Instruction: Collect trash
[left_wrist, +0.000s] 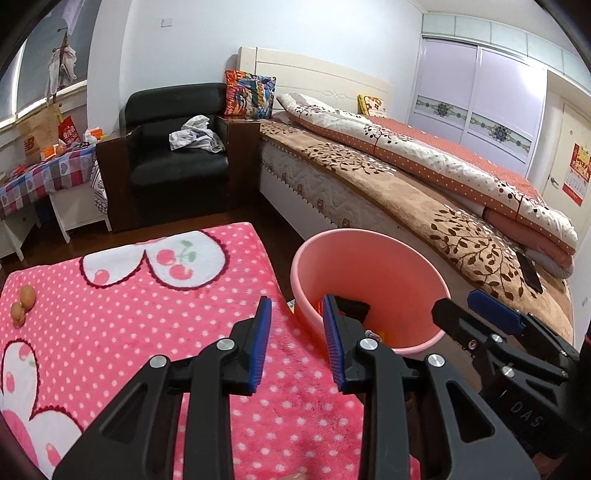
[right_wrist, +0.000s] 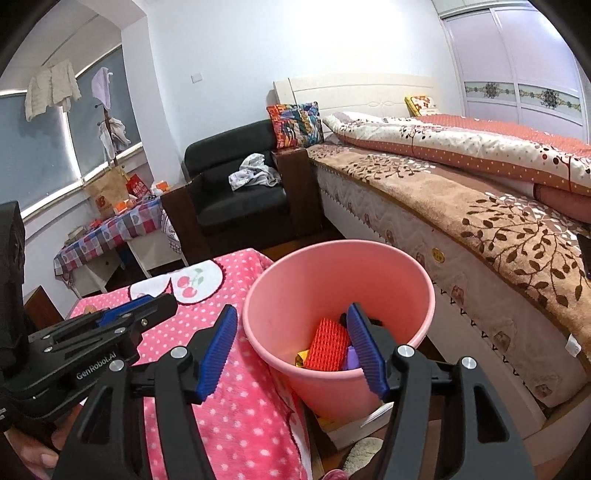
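Here, both grippers hang empty-jawed and wide: the right gripper (right_wrist: 293, 345) over the pink bin (right_wrist: 373, 254) already holding an orange scrap (right_wrist: 328, 343), the left gripper (left_wrist: 297, 343) beside it. Next, seemingly, two brown pieces (left_wrist: 23, 301) far left on the table (left_wrist: 110, 332).

Left gripper (left_wrist: 297, 345) jaws parted, empty, above pink blanket (left_wrist: 147, 332), beside pink bin (left_wrist: 369, 273)
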